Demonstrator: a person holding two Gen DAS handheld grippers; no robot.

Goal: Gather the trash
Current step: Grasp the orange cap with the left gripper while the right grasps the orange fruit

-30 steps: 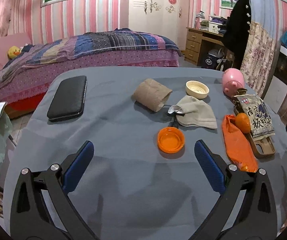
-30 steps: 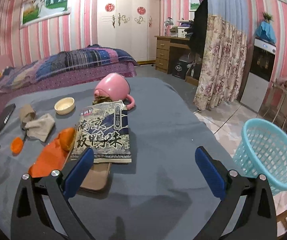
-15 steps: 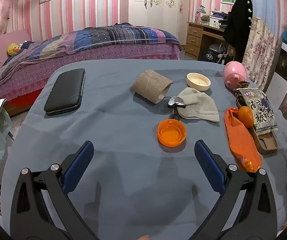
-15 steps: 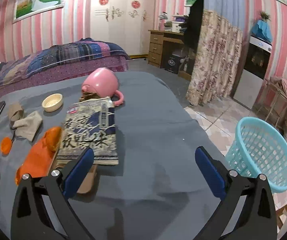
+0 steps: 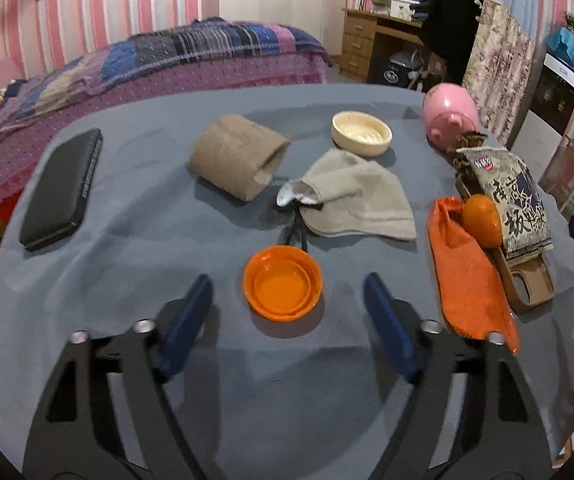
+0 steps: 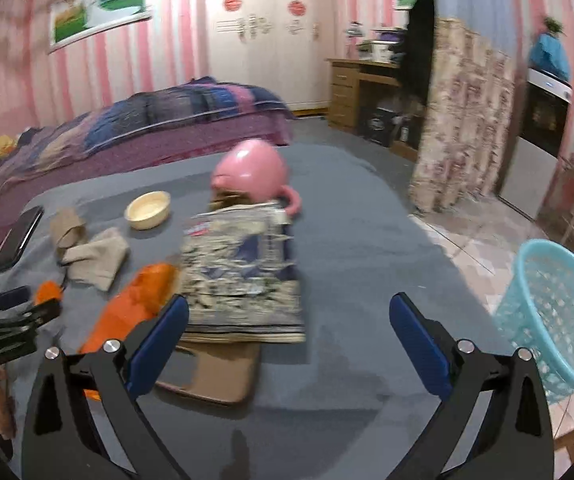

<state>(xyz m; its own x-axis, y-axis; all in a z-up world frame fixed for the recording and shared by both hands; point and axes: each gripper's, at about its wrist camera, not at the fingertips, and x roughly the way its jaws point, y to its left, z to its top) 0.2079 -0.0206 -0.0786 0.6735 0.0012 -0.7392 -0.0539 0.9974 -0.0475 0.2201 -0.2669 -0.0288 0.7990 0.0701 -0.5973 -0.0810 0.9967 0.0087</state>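
Observation:
An orange plastic lid (image 5: 283, 284) lies on the grey table (image 5: 127, 240), between the tips of my left gripper (image 5: 287, 280). Its jaws are closing, and the pads stand apart from the lid's rim. Behind it lie a cardboard roll (image 5: 239, 156), a beige cloth (image 5: 359, 200) over a spoon, an orange wrapper (image 5: 467, 280) and a printed snack bag (image 5: 515, 200). My right gripper (image 6: 287, 302) is open above the table, at the near edge of the snack bag (image 6: 243, 264), with nothing between its fingers. The left gripper (image 6: 7, 320) also shows at the left of the right wrist view.
A turquoise basket (image 6: 559, 312) stands on the floor right of the table. A tipped pink mug (image 6: 251, 176), a cream bowl (image 5: 361, 132), an orange fruit (image 5: 483, 220), a brown phone case (image 5: 527, 280) and a black case (image 5: 63, 188) are on the table. A bed stands behind.
My left gripper moved forward and down to the orange lid, and its jaws narrowed around it. The right gripper shifted a little; its view is blurred.

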